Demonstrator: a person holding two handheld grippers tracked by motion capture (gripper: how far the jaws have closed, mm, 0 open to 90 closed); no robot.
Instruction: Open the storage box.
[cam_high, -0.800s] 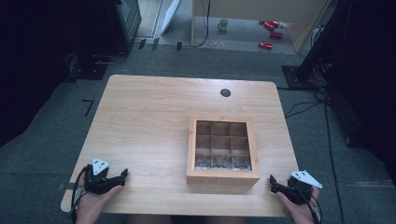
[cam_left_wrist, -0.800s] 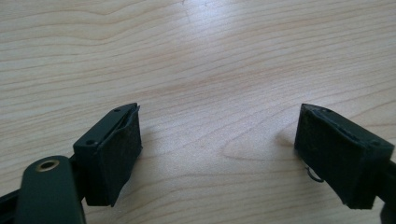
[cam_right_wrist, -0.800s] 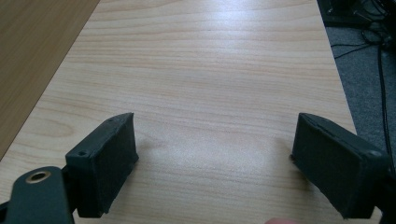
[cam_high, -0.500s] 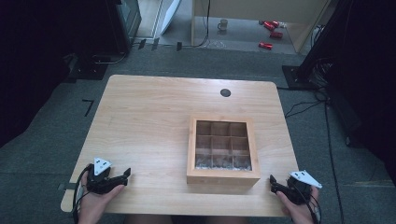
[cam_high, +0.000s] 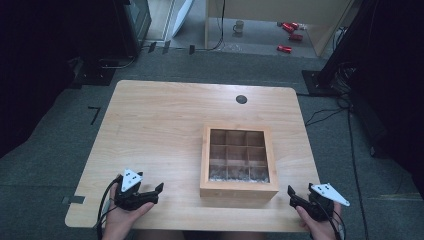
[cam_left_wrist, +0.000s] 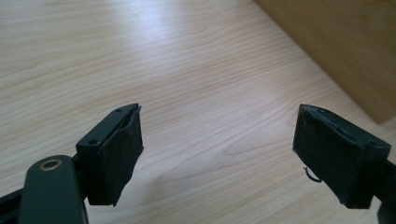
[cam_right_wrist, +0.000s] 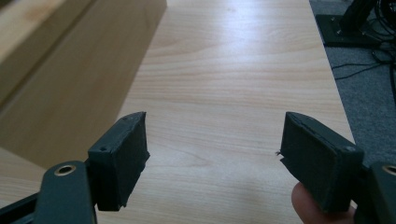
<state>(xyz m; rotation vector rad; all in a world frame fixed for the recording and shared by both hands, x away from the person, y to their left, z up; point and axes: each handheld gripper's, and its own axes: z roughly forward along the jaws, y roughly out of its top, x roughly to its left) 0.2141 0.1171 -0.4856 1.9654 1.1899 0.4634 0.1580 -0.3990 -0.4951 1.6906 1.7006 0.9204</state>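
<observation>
A wooden compartment box (cam_high: 239, 161) with a clear lid sits right of centre on the wooden table (cam_high: 165, 125); its nine cells' contents can't be made out. Left gripper (cam_high: 150, 192) and right gripper (cam_high: 294, 195) flank it, both jaws apart, holding nothing.

A white mug (cam_high: 239, 26) and red cans (cam_high: 288, 35) stand on the floor. They are far beyond the fingers. A black stand base (cam_high: 95, 74) lies far left of them.
</observation>
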